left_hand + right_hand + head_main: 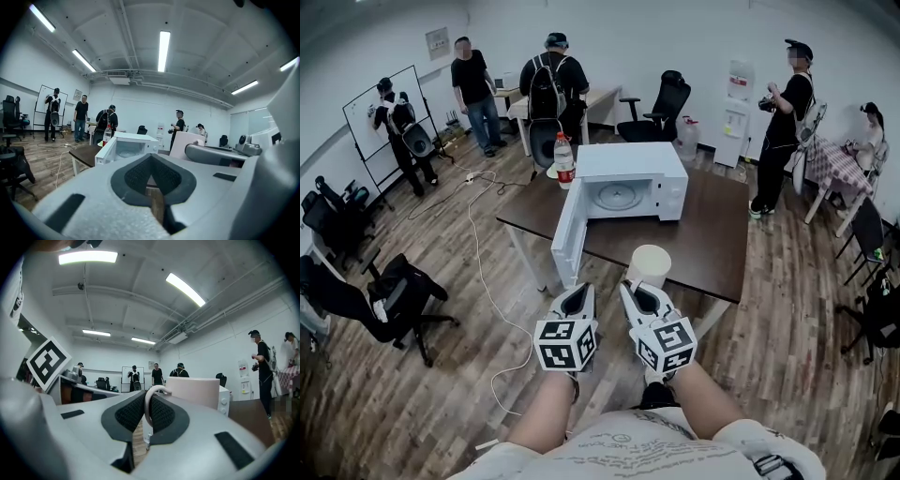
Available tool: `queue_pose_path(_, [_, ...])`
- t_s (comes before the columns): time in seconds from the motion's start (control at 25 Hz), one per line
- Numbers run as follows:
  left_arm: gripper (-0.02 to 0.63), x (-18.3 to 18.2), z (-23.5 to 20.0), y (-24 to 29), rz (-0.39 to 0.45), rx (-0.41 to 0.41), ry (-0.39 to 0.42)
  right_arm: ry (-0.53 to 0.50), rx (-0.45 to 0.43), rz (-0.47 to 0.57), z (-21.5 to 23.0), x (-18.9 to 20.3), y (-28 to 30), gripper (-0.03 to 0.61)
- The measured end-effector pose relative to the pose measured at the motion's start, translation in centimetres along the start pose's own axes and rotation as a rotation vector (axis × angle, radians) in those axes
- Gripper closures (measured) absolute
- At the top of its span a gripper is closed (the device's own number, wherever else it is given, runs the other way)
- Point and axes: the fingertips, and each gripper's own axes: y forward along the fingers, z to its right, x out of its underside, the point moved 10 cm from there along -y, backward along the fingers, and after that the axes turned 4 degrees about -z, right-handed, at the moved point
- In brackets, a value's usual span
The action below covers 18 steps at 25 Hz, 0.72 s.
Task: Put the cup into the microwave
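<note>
A white cup [649, 264] is held in the air just in front of the dark table's near edge, its handle [149, 405] pinched between the jaws of my right gripper [630, 288], which is shut on it. The cup's body [193, 392] rises beyond the jaws in the right gripper view. The white microwave [630, 180] stands on the dark table [712, 234] with its door [566, 234] swung open toward me and a glass turntable inside. My left gripper [579, 294] hangs beside the right one, shut on nothing. The microwave [125, 146] also shows ahead in the left gripper view.
A plastic bottle with a red label [564, 159] stands left of the microwave. Several people [475, 86] stand around the room, with office chairs [394, 295], a whiteboard [380, 111], a water dispenser [735, 111] and a white cable [478, 262] on the wooden floor.
</note>
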Motion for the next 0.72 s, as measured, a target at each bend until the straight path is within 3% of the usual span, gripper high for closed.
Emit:
queue_pose_path(0.28, [0.601, -0.3, -1.0, 4.8, -0.007, 0.006, 0.008, 0.007, -0.035, 0.033, 3.6, 0.6, 3.5, 0.552])
queue_pose_path(0.72, [0.601, -3.3, -2.2, 16.8, -0.014, 0.009, 0.003, 0.02, -0.059, 0.005, 13.4, 1.0, 11.4, 0.552])
